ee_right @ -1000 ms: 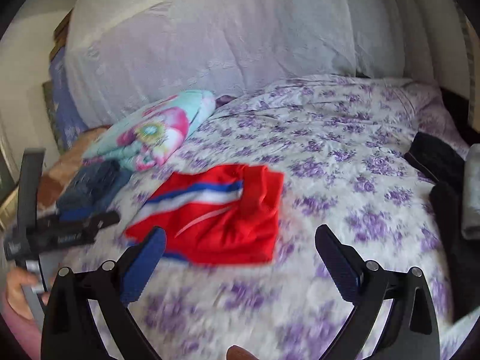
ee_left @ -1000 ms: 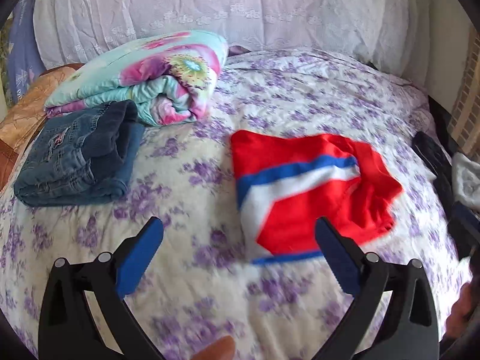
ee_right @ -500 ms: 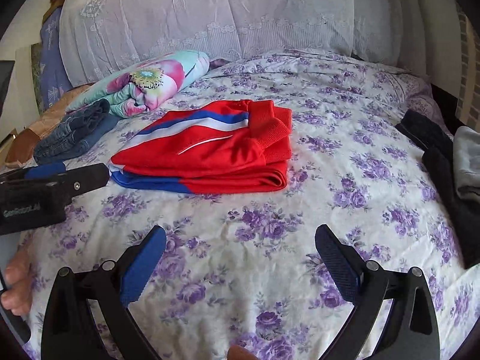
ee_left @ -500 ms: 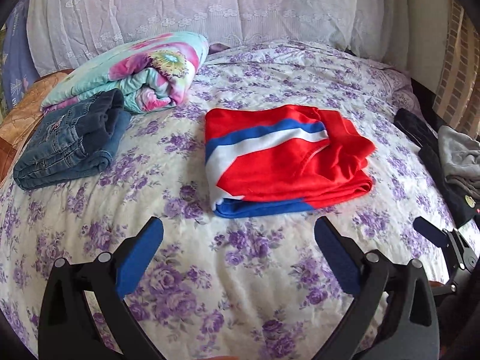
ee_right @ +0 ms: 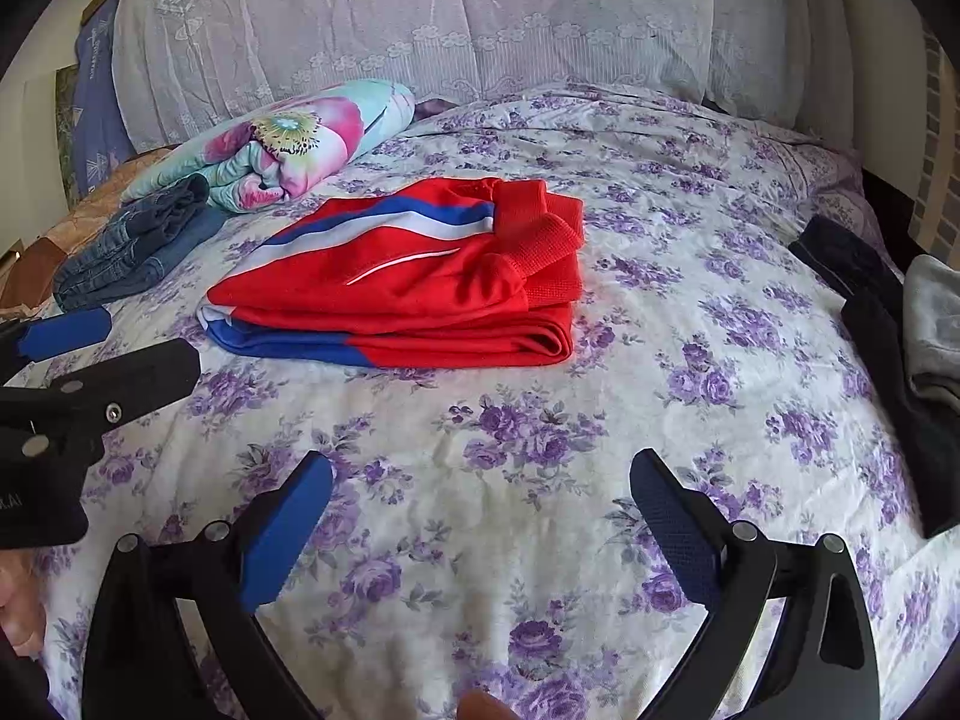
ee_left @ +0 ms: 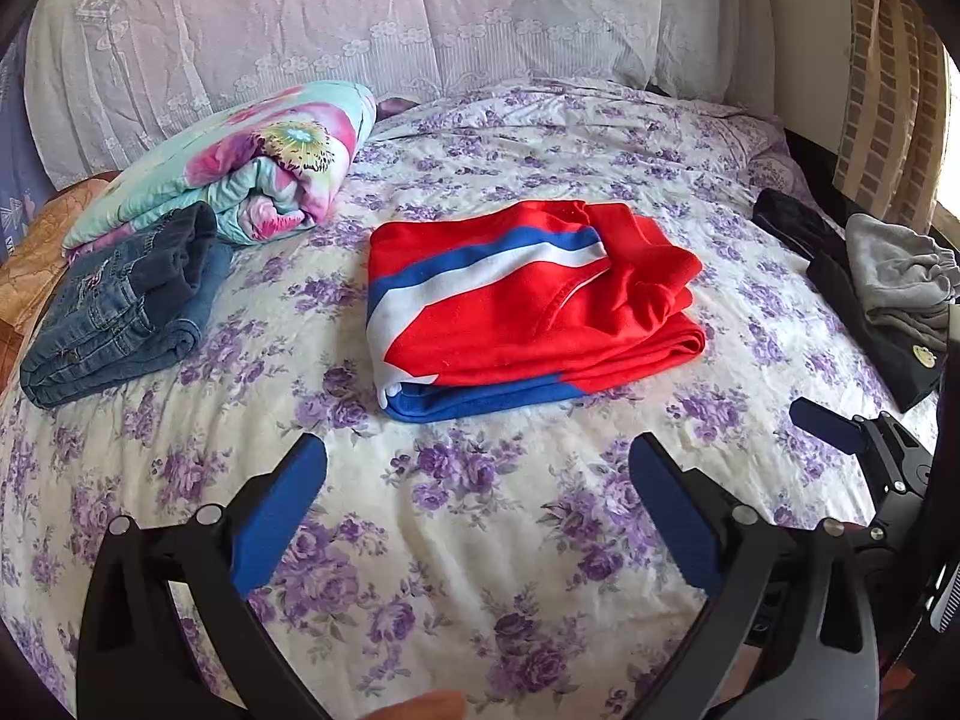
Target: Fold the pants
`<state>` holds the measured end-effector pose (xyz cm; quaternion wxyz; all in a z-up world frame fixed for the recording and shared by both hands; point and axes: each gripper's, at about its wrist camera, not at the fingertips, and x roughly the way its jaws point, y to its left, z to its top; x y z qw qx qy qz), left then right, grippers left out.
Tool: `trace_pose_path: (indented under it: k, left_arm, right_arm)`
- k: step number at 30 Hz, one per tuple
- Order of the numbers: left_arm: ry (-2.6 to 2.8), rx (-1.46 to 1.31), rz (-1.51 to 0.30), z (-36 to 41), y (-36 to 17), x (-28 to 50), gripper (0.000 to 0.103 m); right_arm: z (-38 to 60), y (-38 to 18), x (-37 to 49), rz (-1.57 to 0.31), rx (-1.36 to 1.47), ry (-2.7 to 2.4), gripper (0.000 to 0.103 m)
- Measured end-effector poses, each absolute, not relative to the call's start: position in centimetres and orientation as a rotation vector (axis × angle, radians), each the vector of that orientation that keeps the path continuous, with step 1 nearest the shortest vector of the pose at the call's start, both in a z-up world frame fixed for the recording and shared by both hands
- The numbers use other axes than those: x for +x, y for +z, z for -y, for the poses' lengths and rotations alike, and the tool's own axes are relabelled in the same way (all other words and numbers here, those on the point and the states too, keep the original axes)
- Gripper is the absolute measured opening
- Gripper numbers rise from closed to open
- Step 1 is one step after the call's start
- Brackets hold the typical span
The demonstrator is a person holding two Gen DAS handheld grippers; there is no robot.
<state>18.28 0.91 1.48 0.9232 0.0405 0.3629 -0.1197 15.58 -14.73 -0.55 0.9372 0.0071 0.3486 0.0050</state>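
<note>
The red pants with blue and white stripes lie folded in a flat stack on the floral bed sheet. They also show in the right wrist view. My left gripper is open and empty, held back from the near edge of the pants. My right gripper is open and empty, also short of the pants. Each gripper shows at the edge of the other's view.
Folded blue jeans lie at the left, with a rolled floral blanket behind them. Dark and grey clothes are piled at the bed's right edge. White lace pillows line the headboard.
Both grippers have pulled back from the pants toward the near side of the bed. The pants now lie still and folded; they looked blurred and nearer before.
</note>
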Motion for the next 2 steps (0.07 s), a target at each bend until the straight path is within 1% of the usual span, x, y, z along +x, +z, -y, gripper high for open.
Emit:
trace_pose_path:
  k: [2]
  left_arm:
    - [-0.248,0.084,-0.751,-0.88,1.34,18.29,0.099]
  right_arm:
    - [14.77,-0.61,15.6,-0.716,0.015,0.01,0.1]
